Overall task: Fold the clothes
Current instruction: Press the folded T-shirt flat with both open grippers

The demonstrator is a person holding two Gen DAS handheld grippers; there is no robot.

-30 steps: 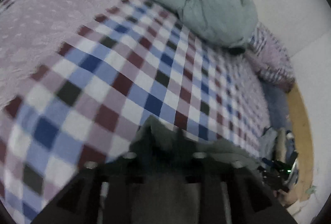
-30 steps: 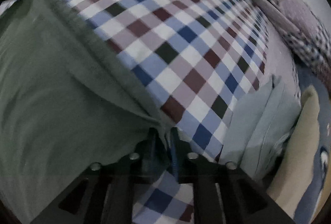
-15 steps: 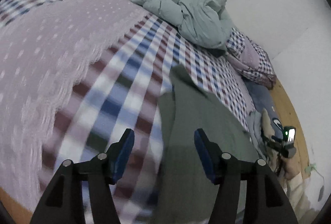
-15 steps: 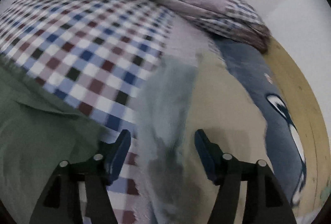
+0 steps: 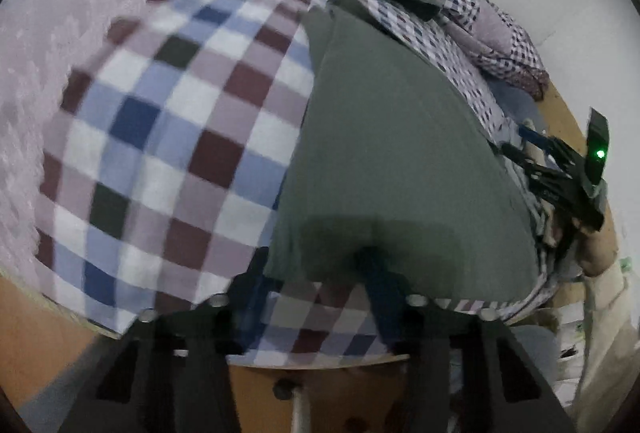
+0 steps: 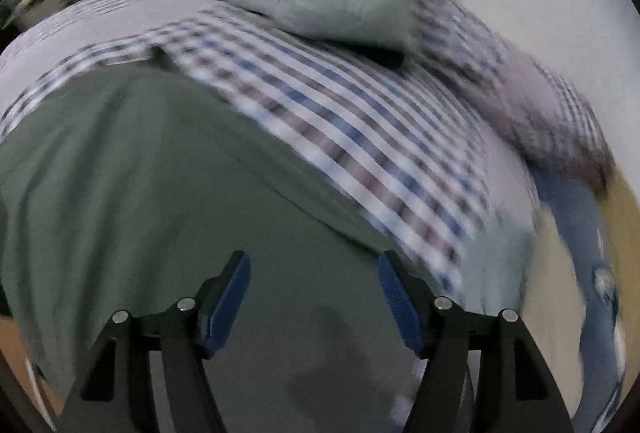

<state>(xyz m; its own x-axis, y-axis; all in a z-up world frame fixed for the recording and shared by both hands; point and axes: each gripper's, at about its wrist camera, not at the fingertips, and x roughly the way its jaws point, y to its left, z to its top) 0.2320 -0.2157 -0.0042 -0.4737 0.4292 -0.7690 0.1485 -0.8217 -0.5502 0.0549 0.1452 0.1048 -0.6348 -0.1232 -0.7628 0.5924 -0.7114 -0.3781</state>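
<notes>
My left claw point(image 5: 316, 273) is closing at the near hem of the green garment point(image 5: 392, 153), though blur is hiding whether its pads are pinching cloth. The garment is lying flat on the checked bedspread point(image 5: 168, 137) of the bed. My right claw point(image 6: 314, 289) is hovering over that same green cloth, jaws opening wide, nothing between them.

I can read no text, label, brand or number in either wrist view. The only sign I see is a small green light point(image 5: 600, 153) glowing on a dark device at about three o'clock in the left wrist view; it carries no lettering I can make out. The right wrist view is blurred, and nothing there is legible.
</notes>
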